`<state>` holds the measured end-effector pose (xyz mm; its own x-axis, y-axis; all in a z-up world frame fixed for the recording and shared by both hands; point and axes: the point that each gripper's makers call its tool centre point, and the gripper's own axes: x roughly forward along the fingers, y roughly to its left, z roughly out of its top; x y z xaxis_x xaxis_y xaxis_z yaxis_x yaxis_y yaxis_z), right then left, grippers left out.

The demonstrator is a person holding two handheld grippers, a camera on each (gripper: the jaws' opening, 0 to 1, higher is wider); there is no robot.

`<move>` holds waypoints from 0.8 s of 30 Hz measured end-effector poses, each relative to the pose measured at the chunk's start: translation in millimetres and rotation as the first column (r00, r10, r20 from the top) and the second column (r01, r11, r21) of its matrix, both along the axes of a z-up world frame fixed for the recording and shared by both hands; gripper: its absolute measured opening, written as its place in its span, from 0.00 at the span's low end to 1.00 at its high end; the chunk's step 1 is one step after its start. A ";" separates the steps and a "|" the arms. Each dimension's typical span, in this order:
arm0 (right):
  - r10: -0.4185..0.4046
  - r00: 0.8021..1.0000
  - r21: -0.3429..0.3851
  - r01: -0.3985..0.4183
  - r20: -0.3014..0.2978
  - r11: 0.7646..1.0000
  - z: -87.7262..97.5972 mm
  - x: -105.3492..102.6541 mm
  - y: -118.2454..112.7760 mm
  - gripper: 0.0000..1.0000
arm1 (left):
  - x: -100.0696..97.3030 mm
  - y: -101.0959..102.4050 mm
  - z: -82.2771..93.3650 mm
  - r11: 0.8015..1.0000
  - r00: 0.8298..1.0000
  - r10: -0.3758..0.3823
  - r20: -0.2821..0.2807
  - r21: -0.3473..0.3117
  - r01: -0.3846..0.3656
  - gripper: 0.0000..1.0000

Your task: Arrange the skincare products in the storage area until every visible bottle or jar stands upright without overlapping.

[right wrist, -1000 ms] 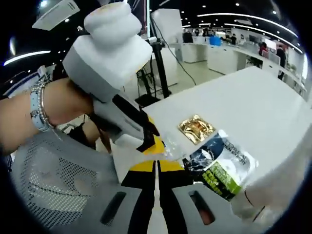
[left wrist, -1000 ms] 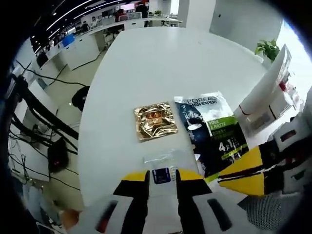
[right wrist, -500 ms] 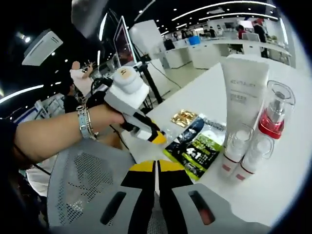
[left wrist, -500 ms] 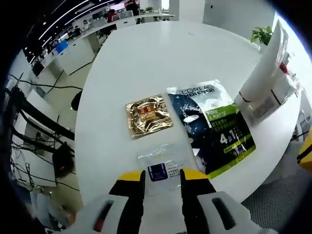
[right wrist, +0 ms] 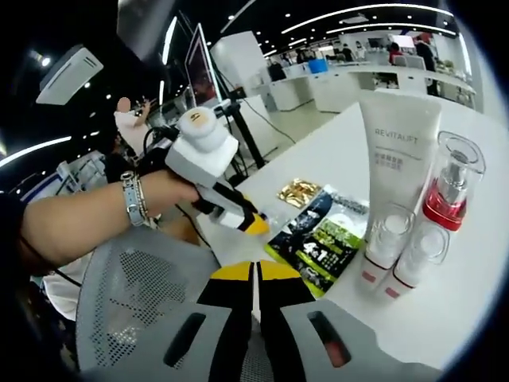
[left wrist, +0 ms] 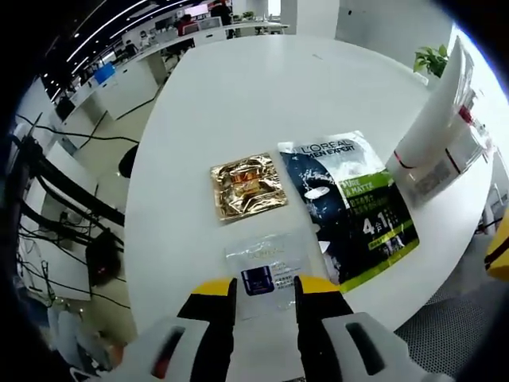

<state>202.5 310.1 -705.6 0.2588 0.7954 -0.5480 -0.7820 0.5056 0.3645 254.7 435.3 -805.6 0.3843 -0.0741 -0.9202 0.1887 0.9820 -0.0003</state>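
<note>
Sachets lie flat on the white round table (left wrist: 238, 87) ahead of the left gripper (left wrist: 265, 288), whose yellow-tipped jaws stand a narrow way apart with the near edge of a clear sample sachet (left wrist: 266, 263) between their tips; whether they touch it cannot be told. That sachet carries a small dark blue square and fine print too small to read. Just beyond it and slightly left sits a crinkled gold foil sachet (left wrist: 248, 187), and to the right of both lies a larger dark sachet (left wrist: 350, 203) printed "L'OREAL MEN EXPERT", with a green band and a big "4" and "1". Further right, near the table's edge, a white tube (left wrist: 433, 111) stands upright.

In the right gripper view, the right gripper (right wrist: 254, 274) hangs off the table edge above a grey mesh chair (right wrist: 135, 302), its jaws pressed together with nothing between them. Ahead and to its right the white tube (right wrist: 398, 159) reads "REVITALIFT" and stands on its cap; beside it a red pump bottle with a clear cover (right wrist: 453, 191) and two small clear-capped bottles (right wrist: 402, 247) also stand upright, close together. The dark sachet (right wrist: 322, 235) and the gold foil sachet (right wrist: 298, 192) lie just ahead. The left gripper (right wrist: 250, 223) reaches in from the left, held by a hand with a bracelet (right wrist: 131, 199) on the wrist, forearm level, jaws pointed down at the table edge.
</note>
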 end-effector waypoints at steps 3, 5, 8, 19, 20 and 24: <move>0.000 1.000 -0.008 0.000 0.008 1.000 -1.2 1.6 -0.5 0.01 | 0.3 0.7 0.7 1.000 1.000 -0.002 -0.005 0.007 0.002 0.31; -0.004 1.000 -0.014 0.004 0.013 1.000 -1.8 3.0 -1.2 0.01 | 1.1 1.7 1.1 1.000 1.000 -0.003 -0.005 0.009 0.003 0.32; -0.009 1.000 -0.016 0.009 0.009 1.000 -2.7 4.3 -1.6 0.01 | 1.5 1.3 3.1 1.000 1.000 0.006 -0.007 -0.003 -0.006 0.34; 0.040 0.996 -0.016 -0.039 0.074 0.999 13.4 2.1 -5.1 0.01 | 19.1 7.1 34.8 0.998 0.989 0.058 0.138 -0.024 -0.055 0.36; 0.044 0.994 0.013 -0.045 0.097 0.999 23.6 2.2 -5.2 0.01 | 22.2 8.6 44.1 0.998 0.981 0.062 0.181 -0.024 -0.058 0.36; 0.124 0.975 0.113 -0.146 0.183 0.983 64.2 -15.3 -23.9 0.01 | 30.4 2.6 86.6 0.993 0.923 0.084 0.376 -0.113 -0.044 0.36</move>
